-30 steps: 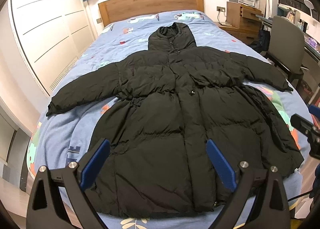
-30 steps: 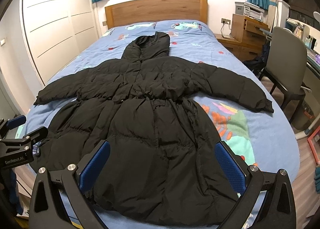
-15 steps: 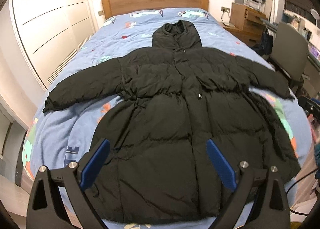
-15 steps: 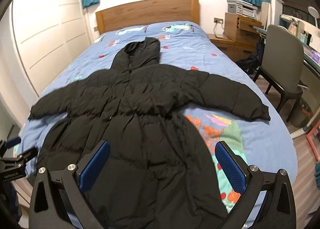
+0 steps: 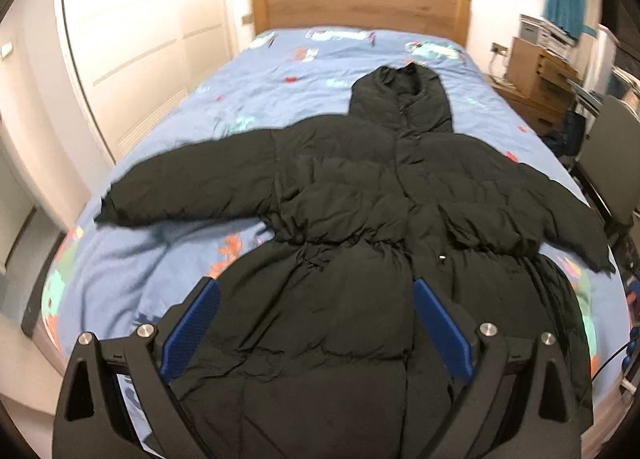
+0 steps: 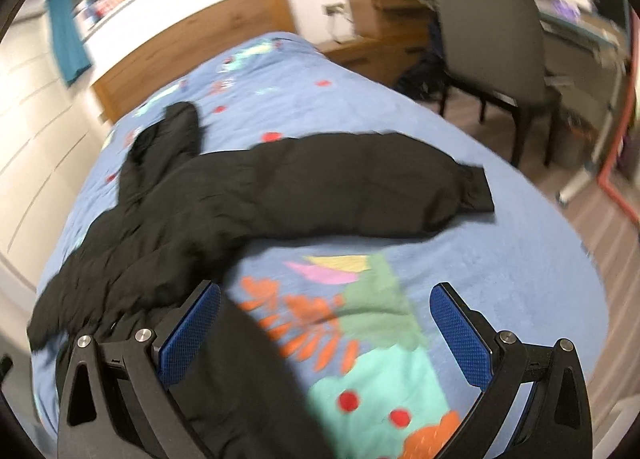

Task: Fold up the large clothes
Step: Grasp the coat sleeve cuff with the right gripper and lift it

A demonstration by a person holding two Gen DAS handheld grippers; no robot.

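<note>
Black coat (image 5: pixel 360 219) spread on bed (image 5: pixel 280 99), hem cut off, right view blurred, both claws apparently wide apart, empty

- Bed (image 5: pixel 168 259) with wooden headboard (image 5: pixel 360 7), covered by a blue printed bedspread (image 6: pixel 460 259).
- Black hooded puffer coat (image 5: pixel 360 219) lying flat on the bedspread, front up, hood (image 5: pixel 400 99) toward the headboard, both sleeves spread sideways, hem at the end opposite the headboard.
</note>
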